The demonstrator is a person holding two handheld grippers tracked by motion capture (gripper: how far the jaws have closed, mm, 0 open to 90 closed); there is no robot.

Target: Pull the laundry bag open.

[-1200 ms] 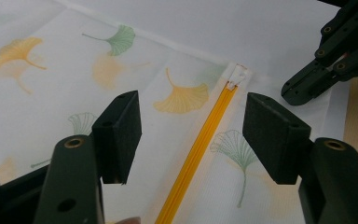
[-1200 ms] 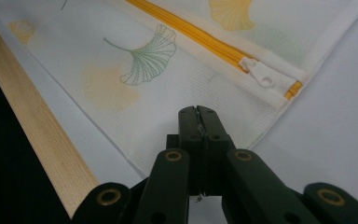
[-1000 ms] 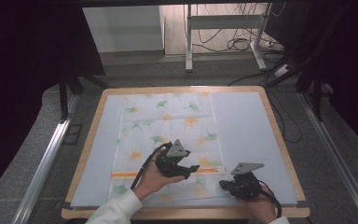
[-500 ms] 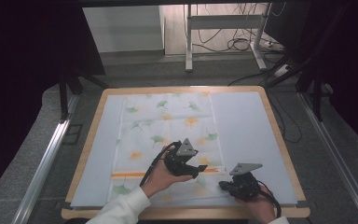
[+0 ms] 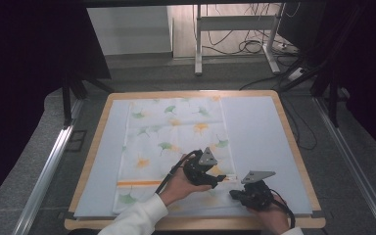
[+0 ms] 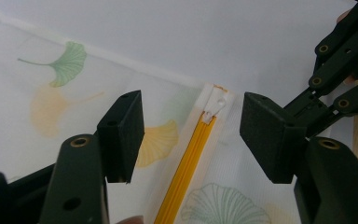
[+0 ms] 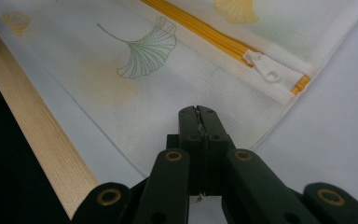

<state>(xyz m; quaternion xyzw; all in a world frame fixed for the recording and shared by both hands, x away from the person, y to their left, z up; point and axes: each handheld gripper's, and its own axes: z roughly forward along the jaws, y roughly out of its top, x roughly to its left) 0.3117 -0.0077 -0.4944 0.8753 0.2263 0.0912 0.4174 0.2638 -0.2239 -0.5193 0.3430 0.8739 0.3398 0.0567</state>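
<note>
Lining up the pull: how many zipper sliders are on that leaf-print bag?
1. The white zipper slider sits at the end of the orange zipper, near the bag's corner, between the left gripper's open jaws. The fabric might conceal another.

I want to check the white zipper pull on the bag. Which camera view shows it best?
The right gripper view: the zipper pull lies close and sharp, its hole visible, at the end of the orange zipper. The left gripper view shows it smaller, between the open tongs. In the high view it is too small to make out.
</note>
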